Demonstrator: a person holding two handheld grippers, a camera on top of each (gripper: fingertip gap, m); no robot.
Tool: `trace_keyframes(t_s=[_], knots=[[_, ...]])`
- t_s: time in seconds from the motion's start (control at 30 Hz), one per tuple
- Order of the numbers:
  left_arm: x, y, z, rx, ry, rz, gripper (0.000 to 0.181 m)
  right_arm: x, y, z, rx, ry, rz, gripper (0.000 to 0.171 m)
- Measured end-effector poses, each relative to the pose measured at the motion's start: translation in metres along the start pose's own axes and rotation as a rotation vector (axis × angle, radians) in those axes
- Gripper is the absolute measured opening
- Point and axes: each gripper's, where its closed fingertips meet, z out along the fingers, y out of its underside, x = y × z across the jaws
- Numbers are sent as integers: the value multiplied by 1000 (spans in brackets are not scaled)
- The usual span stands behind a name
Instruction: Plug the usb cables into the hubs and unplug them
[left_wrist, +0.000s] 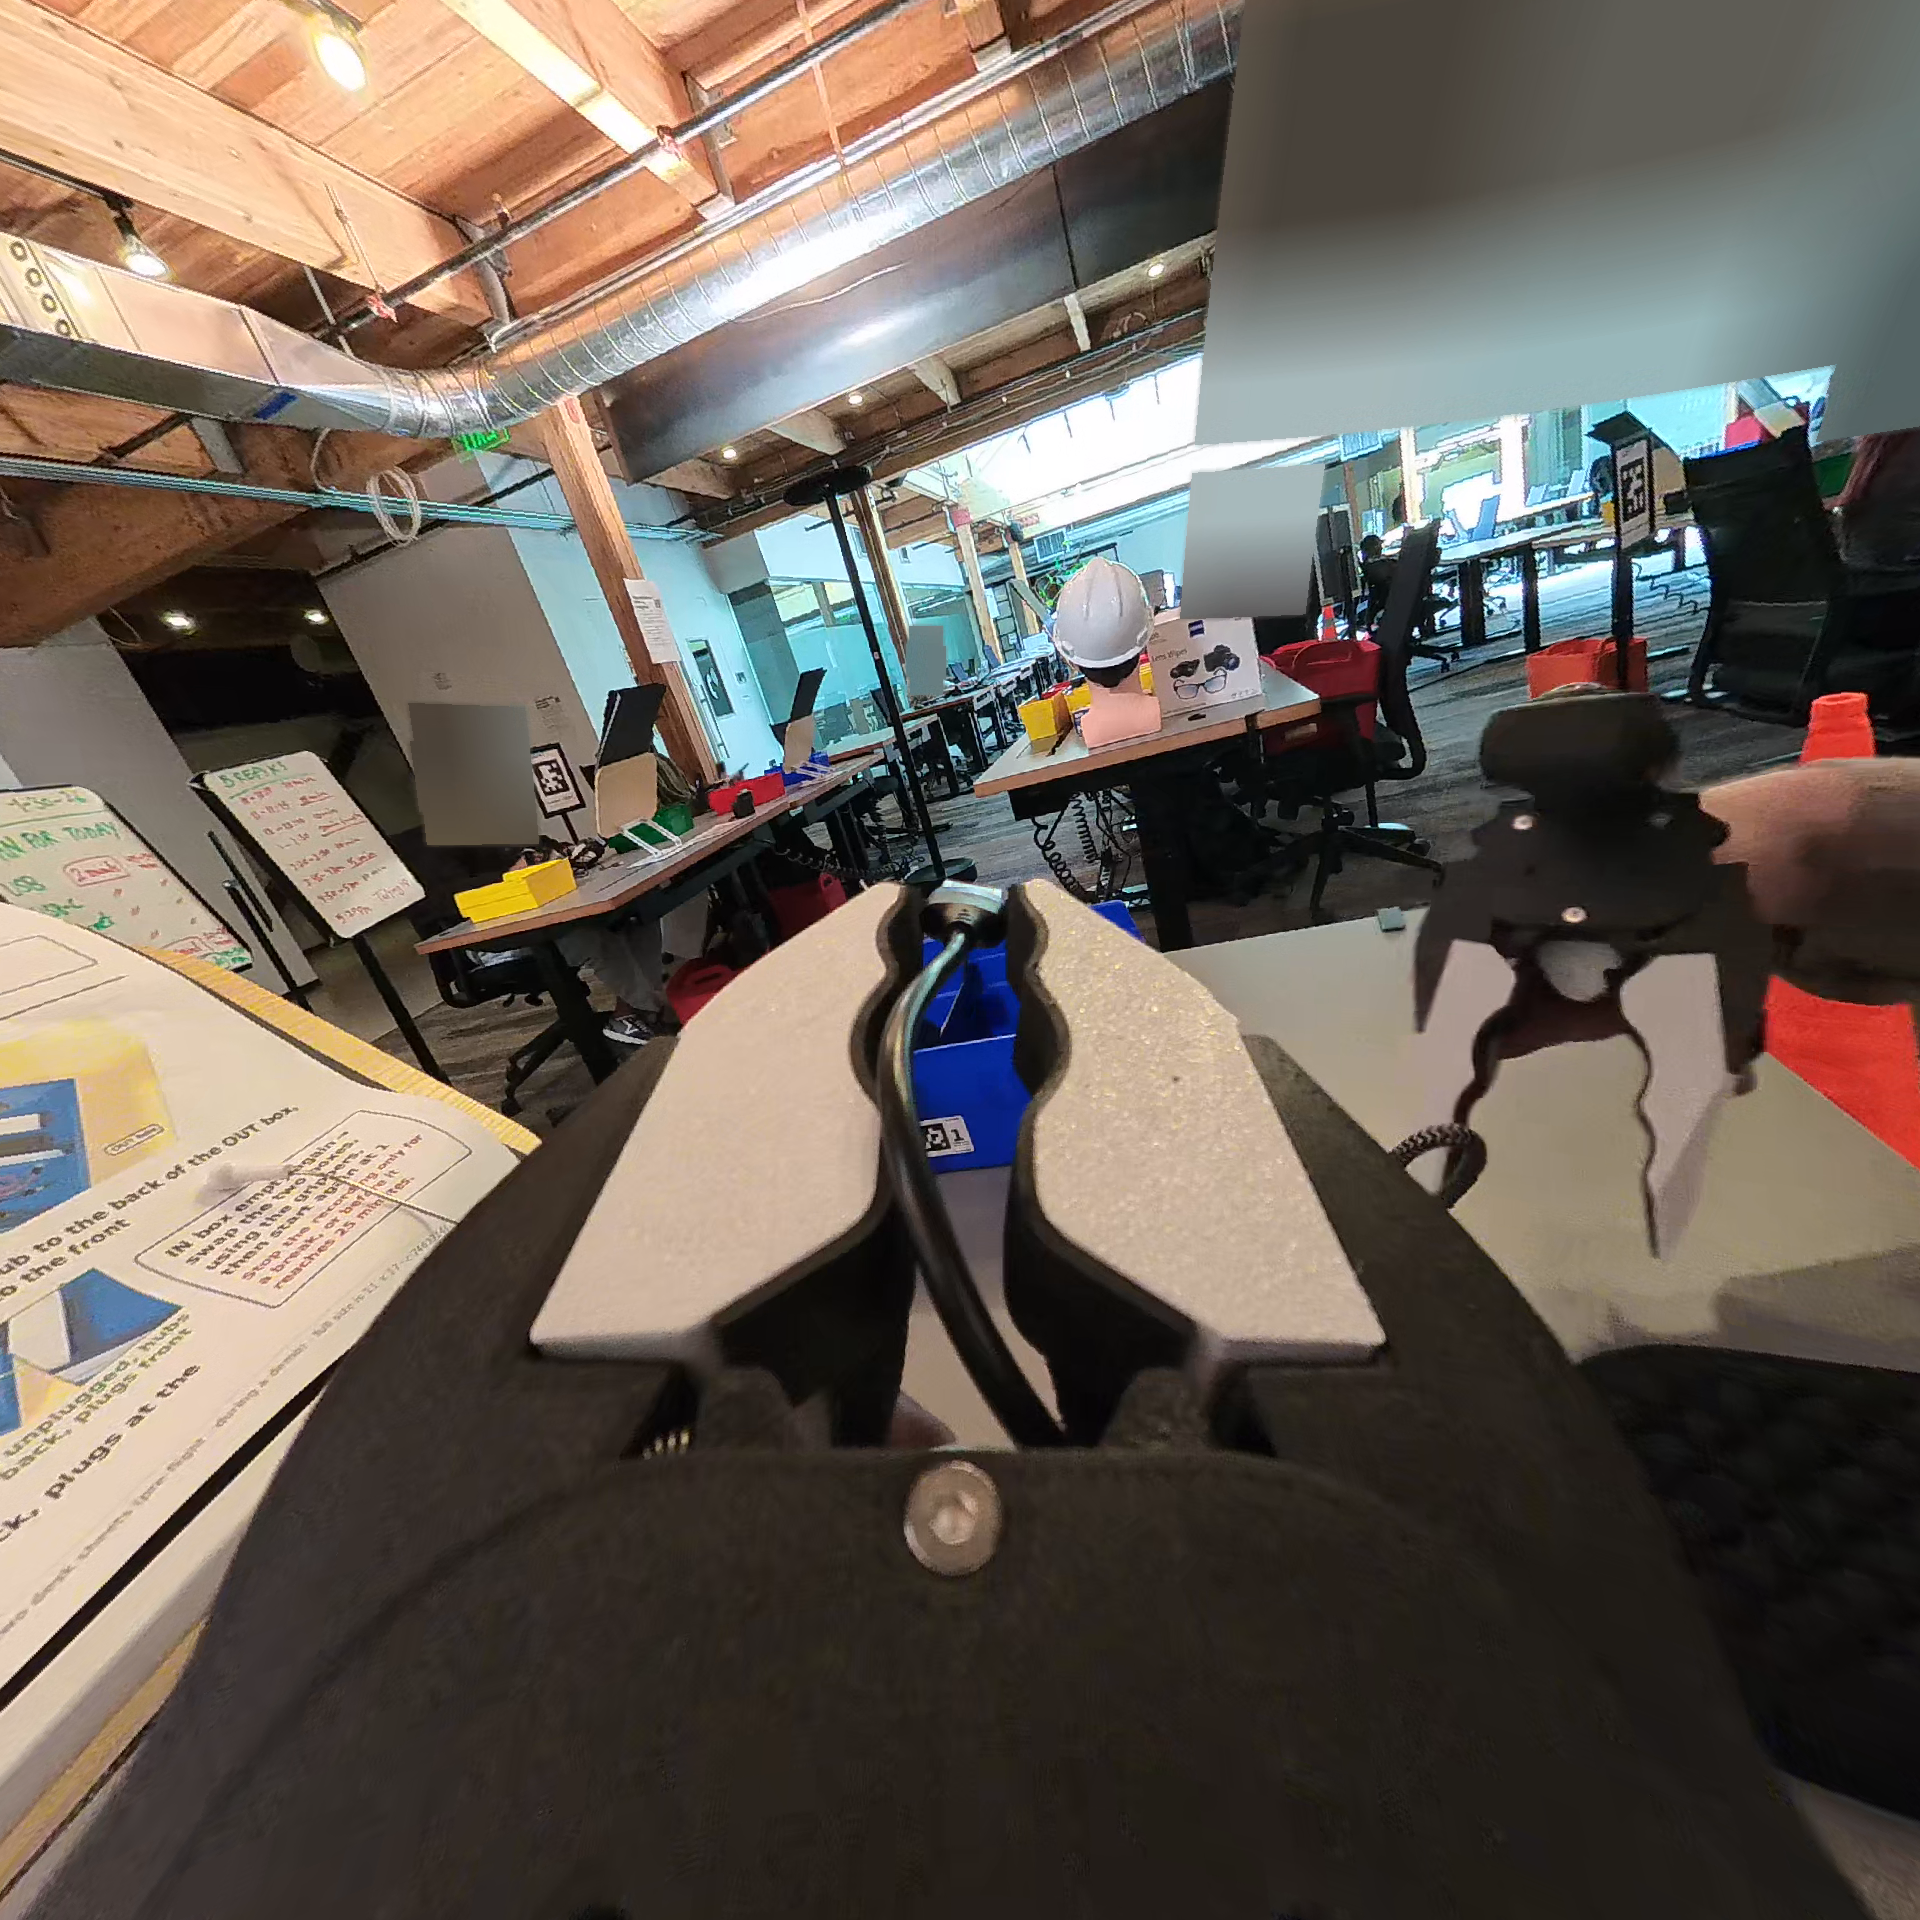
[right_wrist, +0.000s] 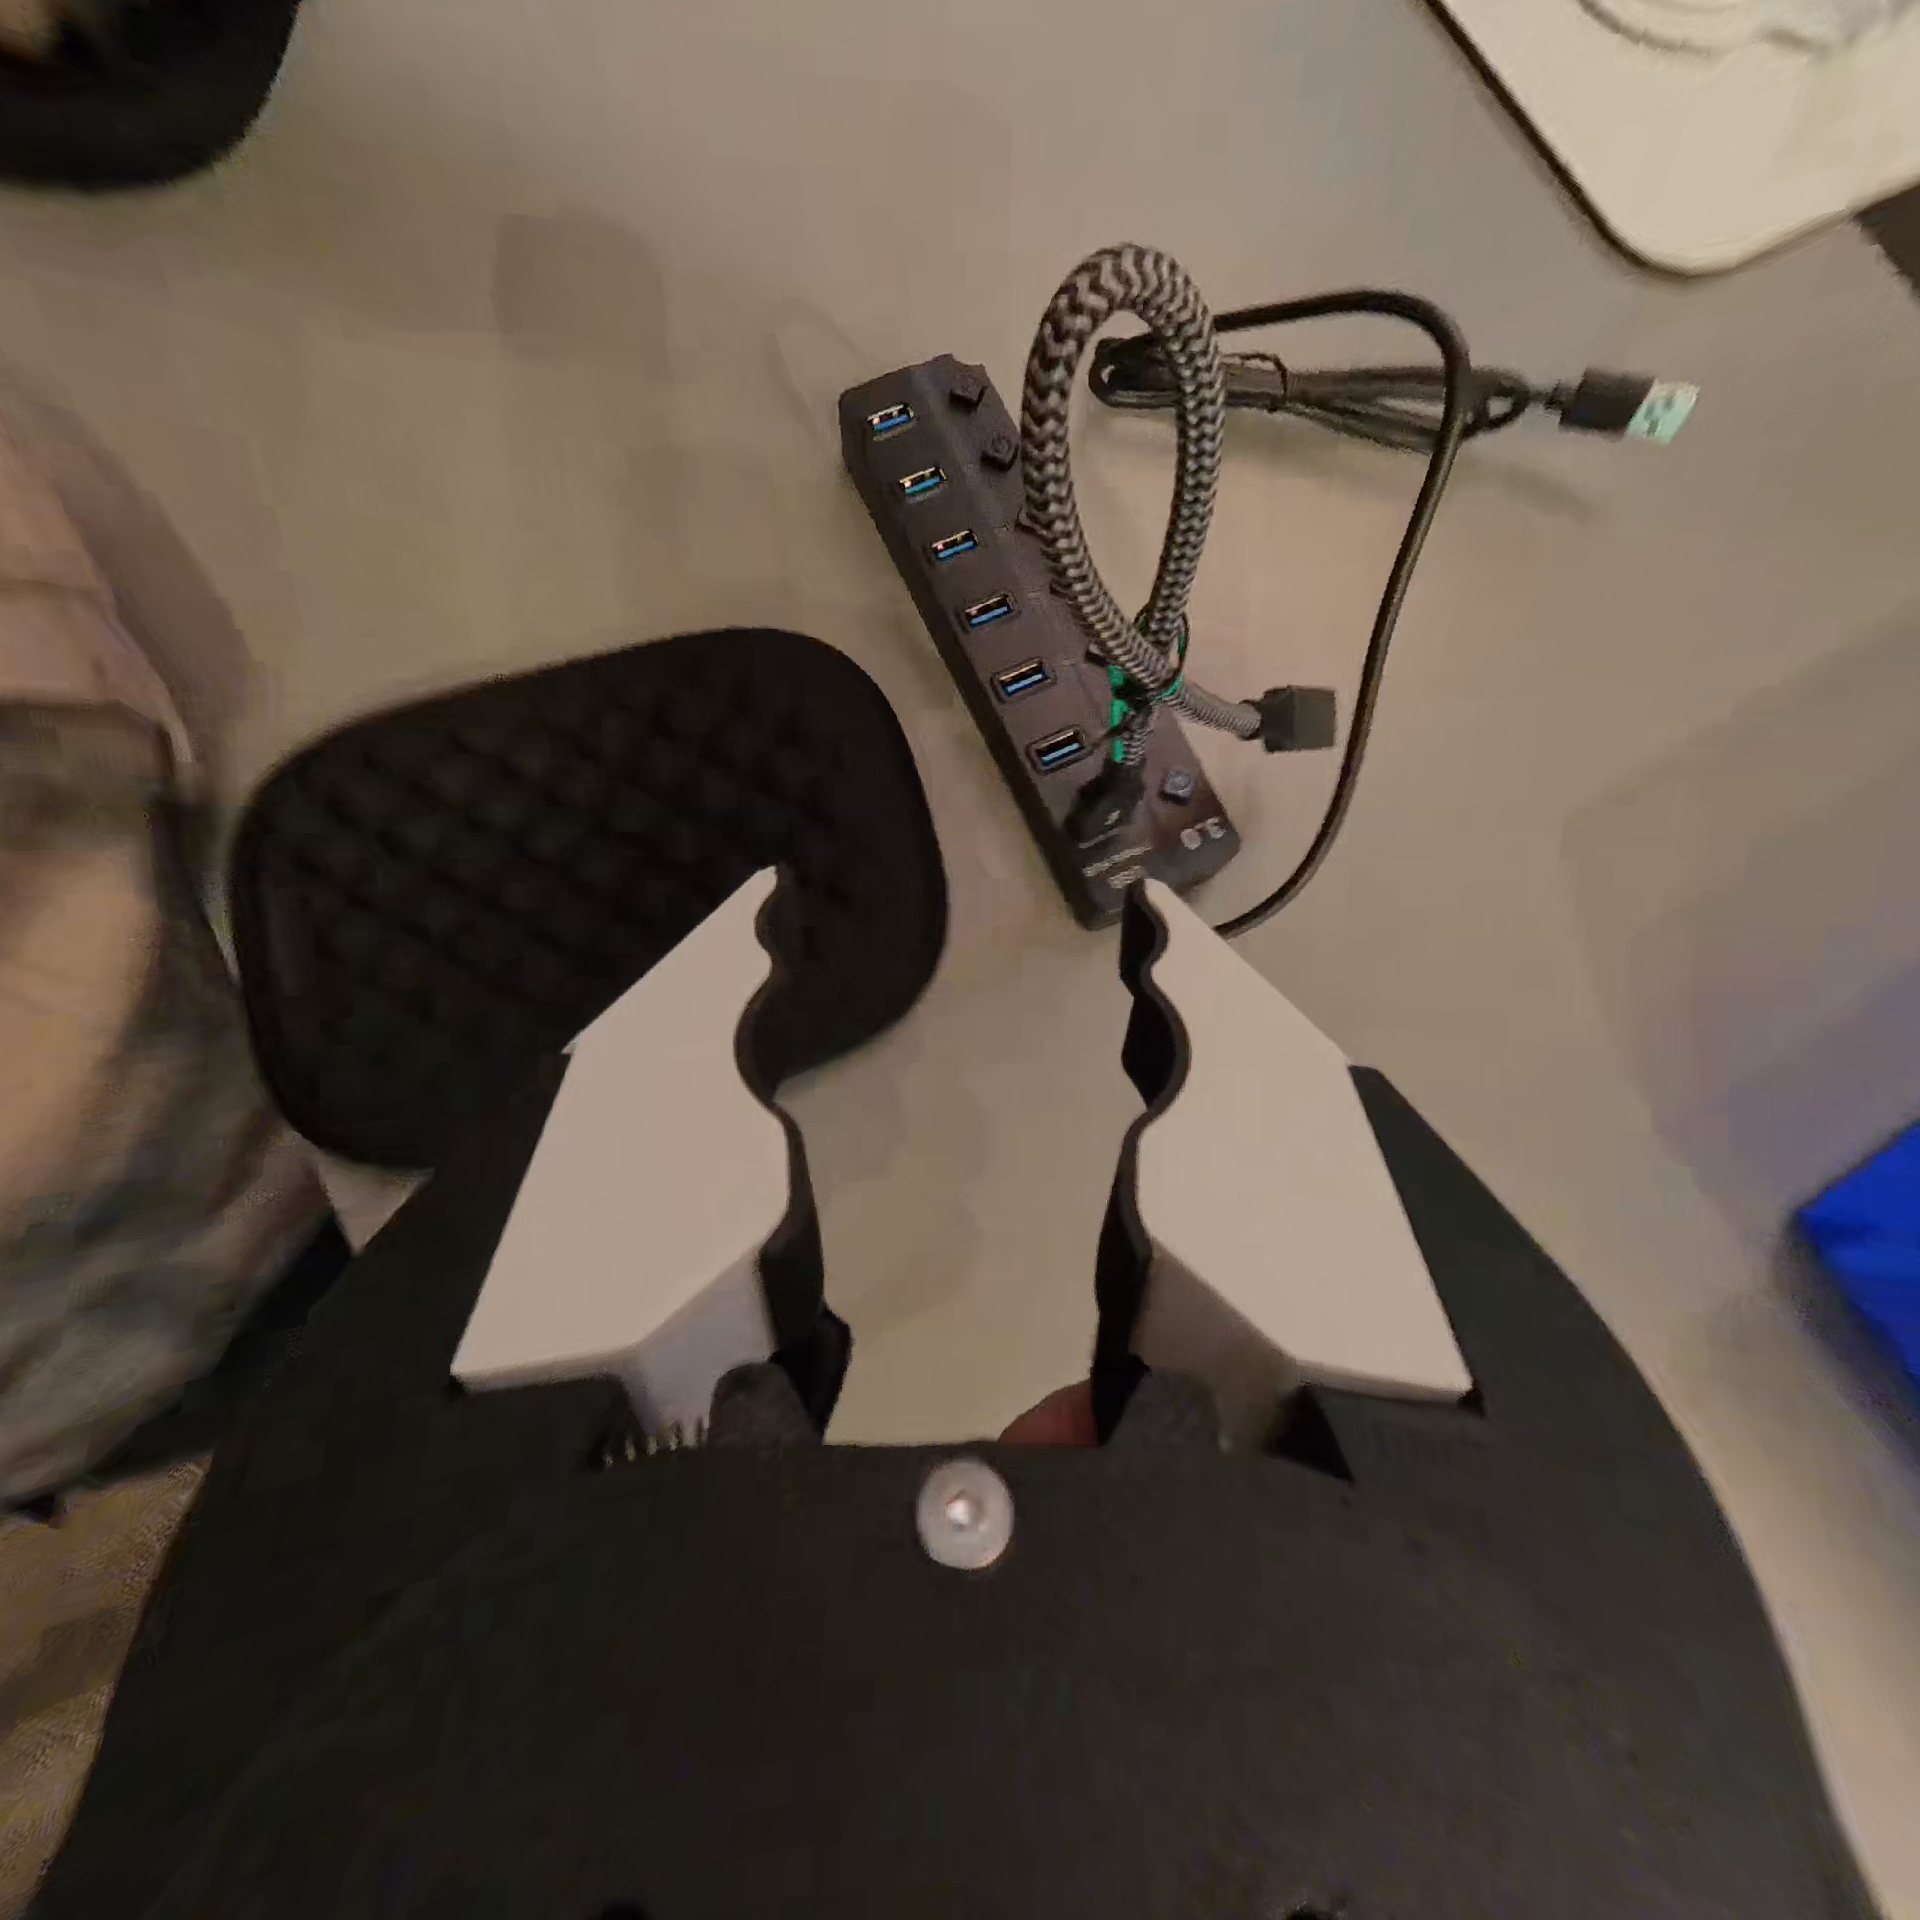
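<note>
Left tool (left_wrist: 961, 914) is clenched on a black cable's plug (left_wrist: 964, 902), raised off the counter (left_wrist: 1320, 997). Right tool (right_wrist: 951, 894) hangs released, its tips just above the near end of the USB hub (right_wrist: 997, 634). All six visible blue ports are empty; plugging remains, then unplugging.

Bare grey tabletop (right_wrist: 644, 343) lies open left of the long black USB hub (right_wrist: 1023, 634). A braided black-and-white cable (right_wrist: 1117, 457) loops over the hub's right edge, and a black textured pad (right_wrist: 540, 862) sits close at its lower left.
</note>
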Motion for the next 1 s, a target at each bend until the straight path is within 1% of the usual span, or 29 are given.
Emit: trace_keyframes(t_s=[0.07,0.1,0.13,0.17,0.23,0.33,0.5,0.53,0.57,0.6,0.67,0.7,0.73,0.77,0.87,1.0], knots=[[0,1,0,-2,1,1,15,-1,-4,8,32,58,161,57],[0,0,0,1,1,-2,15,-3,-4,15,42,75,234,60],[0,-1,0,4,1,-6,15,-4,-2,23,37,104,292,60],[0,-1,0,5,1,-6,15,2,2,31,28,165,338,60],[0,-4,-1,9,-2,-2,15,7,8,45,9,235,379,57],[0,-11,-4,27,-4,-2,15,13,10,61,4,259,444,52],[0,-21,-8,52,-7,3,15,37,3,72,25,338,466,52],[-1,-22,-9,54,-9,5,16,40,1,73,19,339,466,54],[-2,-23,-10,56,-12,8,15,43,-1,73,16,351,452,65],[-2,-24,-11,59,-14,8,15,45,-6,73,28,359,408,69],[-5,-26,-14,69,-19,3,15,45,-8,75,-10,357,330,73],[-7,-27,-15,74,-24,-1,15,48,-6,72,-20,379,328,72],[-9,-28,-17,79,-26,-4,15,49,-6,67,-11,386,352,68],[-10,-29,-18,83,-29,-6,15,46,-5,63,1,370,387,69],[-14,-31,-22,92,-38,-9,15,31,4,58,2,330,474,76],[-18,-30,-23,98,-43,-25,15,25,10,68,-12,338,489,81]])
